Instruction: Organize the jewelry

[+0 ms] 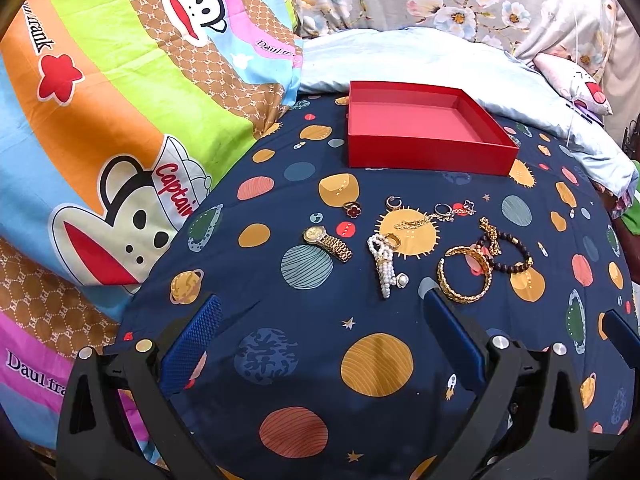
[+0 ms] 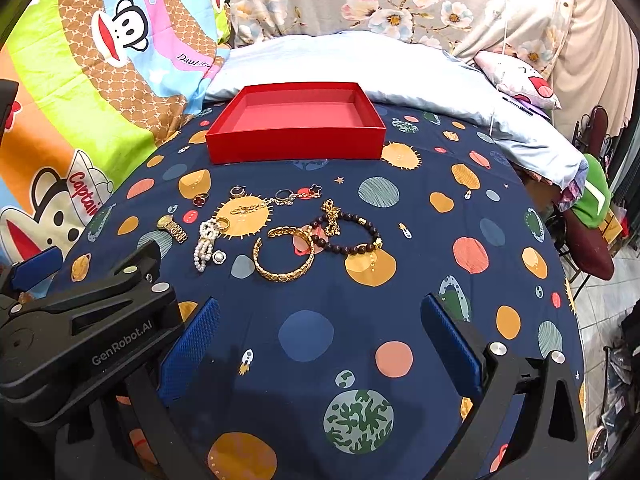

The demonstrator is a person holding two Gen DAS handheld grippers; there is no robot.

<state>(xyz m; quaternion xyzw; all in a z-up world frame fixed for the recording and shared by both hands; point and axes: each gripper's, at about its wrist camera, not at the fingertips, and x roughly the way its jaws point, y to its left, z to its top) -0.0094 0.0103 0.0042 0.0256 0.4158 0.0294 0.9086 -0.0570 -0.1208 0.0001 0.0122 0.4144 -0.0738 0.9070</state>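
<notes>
Nearby, both the left gripper [image 1: 320, 336] and right gripper [image 2: 320, 336] gape above jewelry [image 2: 280, 232] before the red box [image 2: 296, 136].

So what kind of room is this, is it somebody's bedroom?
Most likely a bedroom, yes. The jewelry lies on a planet-print sheet spread like a bed, with a pale blue pillow behind the red box and a cartoon monkey quilt beside it.

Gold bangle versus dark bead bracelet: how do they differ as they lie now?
The gold bangle is a rigid, patterned open cuff with a gap; the dark bead bracelet is a closed loop of round beads with small gold accents. A gold chain lies across the bead bracelet, not the bangle. Both lie flat on the bedsheet, outside the red box.
</notes>
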